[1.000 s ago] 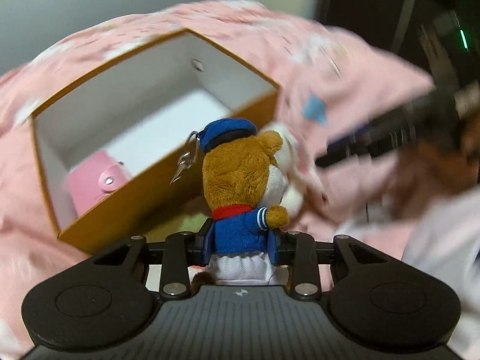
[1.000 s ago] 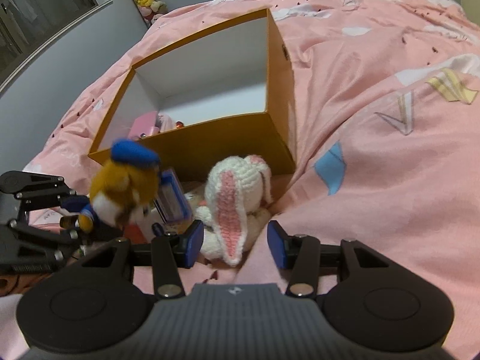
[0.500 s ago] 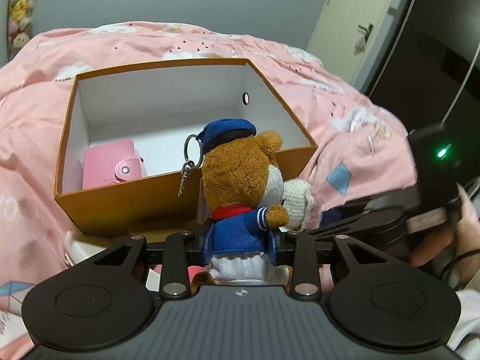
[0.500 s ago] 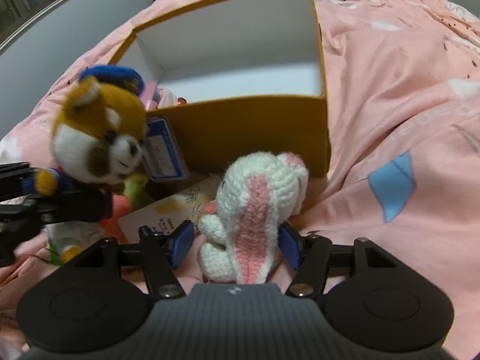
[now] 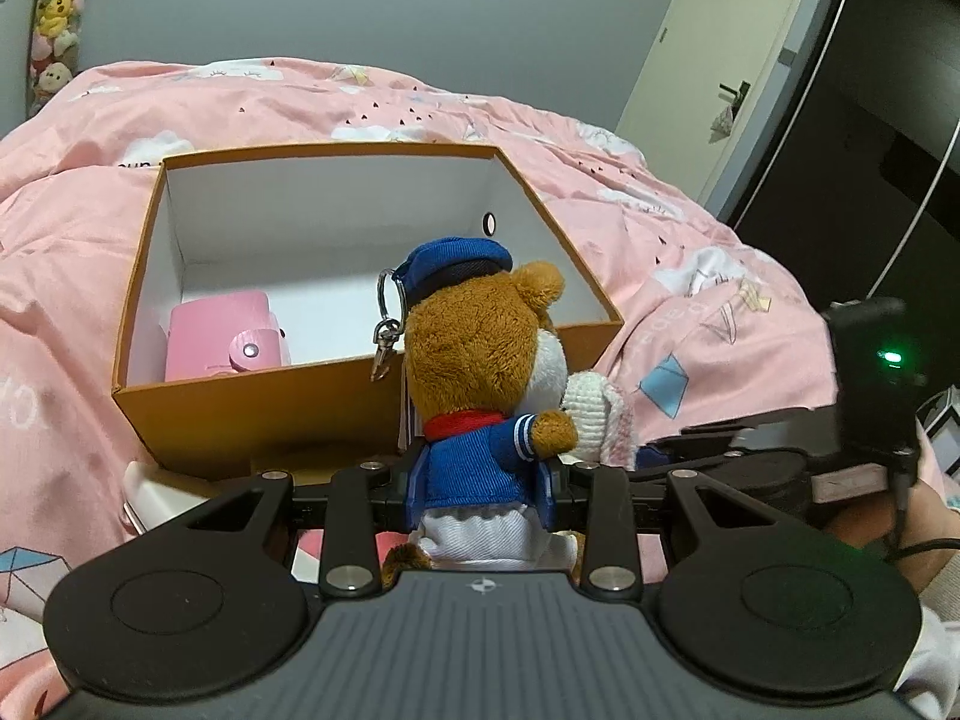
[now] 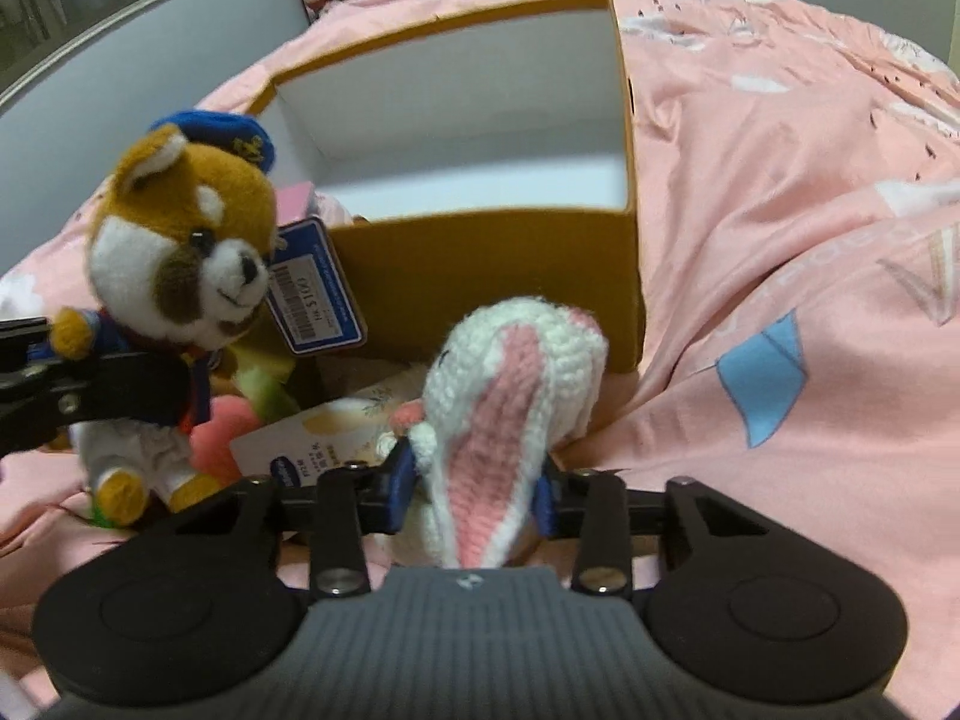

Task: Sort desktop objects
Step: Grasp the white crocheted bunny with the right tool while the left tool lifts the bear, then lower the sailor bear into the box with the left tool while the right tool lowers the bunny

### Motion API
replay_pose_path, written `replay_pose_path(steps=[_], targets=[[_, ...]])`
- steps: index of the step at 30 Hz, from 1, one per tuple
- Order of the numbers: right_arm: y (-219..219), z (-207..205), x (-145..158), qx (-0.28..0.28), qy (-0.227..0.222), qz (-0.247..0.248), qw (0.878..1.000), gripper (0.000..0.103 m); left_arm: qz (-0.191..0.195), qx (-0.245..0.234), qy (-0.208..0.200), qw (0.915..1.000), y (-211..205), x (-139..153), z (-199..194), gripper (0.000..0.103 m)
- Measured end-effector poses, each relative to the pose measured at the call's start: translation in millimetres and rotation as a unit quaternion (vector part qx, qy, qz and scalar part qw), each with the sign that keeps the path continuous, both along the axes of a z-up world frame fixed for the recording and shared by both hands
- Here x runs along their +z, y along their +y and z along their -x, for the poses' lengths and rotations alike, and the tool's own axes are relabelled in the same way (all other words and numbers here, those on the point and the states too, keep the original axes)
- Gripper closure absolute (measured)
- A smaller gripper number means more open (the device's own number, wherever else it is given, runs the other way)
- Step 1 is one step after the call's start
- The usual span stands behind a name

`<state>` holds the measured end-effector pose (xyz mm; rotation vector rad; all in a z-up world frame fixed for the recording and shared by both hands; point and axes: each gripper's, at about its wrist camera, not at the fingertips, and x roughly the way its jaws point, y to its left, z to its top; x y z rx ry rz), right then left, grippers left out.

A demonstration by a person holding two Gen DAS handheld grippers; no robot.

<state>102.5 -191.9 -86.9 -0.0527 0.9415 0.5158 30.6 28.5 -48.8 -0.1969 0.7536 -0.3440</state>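
Flanking an orange box [image 5: 258, 414] ahead on pink bedding [image 6: 780, 210], the left gripper [image 5: 480, 495] clamps a sailor bear [image 5: 480, 372]; the right gripper [image 6: 474, 489], jaws just closing, apparently squeezes a crocheted rabbit [image 6: 510, 384] beside a card [image 6: 318, 444].

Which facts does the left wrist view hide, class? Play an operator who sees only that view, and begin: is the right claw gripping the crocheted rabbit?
Observer: Yes. The right claw has just been closing, and its pads press on both sides of the crocheted rabbit.
Operator: Does anything hang at the front of the sailor plush?
Observer: A blue price tag hangs beside its face.
Operator: What lies near the rabbit?
Observer: A printed packet lies flat between the rabbit and the plush, in front of the orange box.
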Motion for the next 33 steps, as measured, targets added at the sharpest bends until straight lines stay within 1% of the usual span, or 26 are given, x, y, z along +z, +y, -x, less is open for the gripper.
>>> replay_pose_path(steps=[1, 2, 3, 8, 11, 16, 19, 21, 25, 28, 31, 33], targets=[[-2.9, 2.9, 6.0, 0.004, -0.004, -0.004, 1.0, 0.074, 0.001, 0.002, -0.001, 1.0, 0.5, 1.4, 0.2, 0.064], [-5.8, 5.1, 12.4, 0.009, -0.008, -0.011, 1.0, 0.087, 0.002, 0.004, -0.003, 1.0, 0.7, 3.0, 0.5, 0.064], [-8.5, 6.6, 18.5, 0.012, -0.011, -0.016, 1.0, 0.088, 0.003, 0.005, -0.005, 1.0, 0.8, 4.7, 1.0, 0.064], [-12.3, 11.7, 47.2, 0.023, -0.027, -0.031, 0.999, 0.09, 0.007, 0.009, -0.015, 0.9998, 2.0, 13.4, 4.1, 0.064], [-17.8, 12.5, 66.2, 0.031, -0.036, -0.05, 0.998, 0.091, 0.016, 0.014, -0.019, 0.9996, 4.8, 20.3, 4.1, 0.064], [-21.0, 18.4, 98.1, 0.055, -0.076, -0.057, 0.994, 0.091, 0.019, 0.02, -0.035, 0.999, 6.7, 34.9, 1.1, 0.064], [-20.8, 16.9, 114.6, 0.068, -0.092, -0.068, 0.991, 0.091, 0.025, 0.026, -0.041, 0.9985, 10.0, 45.2, -5.1, 0.064], [-19.2, 12.7, 125.0, 0.076, -0.1, -0.077, 0.989, 0.091, 0.025, 0.029, -0.049, 0.9981, 11.8, 51.7, -9.6, 0.064], [-14.0, -2.5, 145.3, 0.085, -0.12, -0.092, 0.985, 0.091, 0.01, 0.03, -0.07, 0.997, 12.9, 66.4, -21.0, 0.064], [-9.0, -14.4, 155.7, 0.087, -0.136, -0.099, 0.982, 0.091, 0.01, 0.031, -0.079, 0.9964, 16.6, 76.6, -31.0, 0.064], [-1.0, -35.6, 160.1, 0.091, -0.132, -0.11, 0.981, 0.091, 0.012, 0.032, -0.084, 0.9958, 22.5, 85.3, -44.8, 0.064], [5.1, -49.2, 158.6, 0.093, -0.128, -0.113, 0.981, 0.091, 0.006, 0.032, -0.083, 0.996, 25.2, 86.8, -55.5, 0.064]])
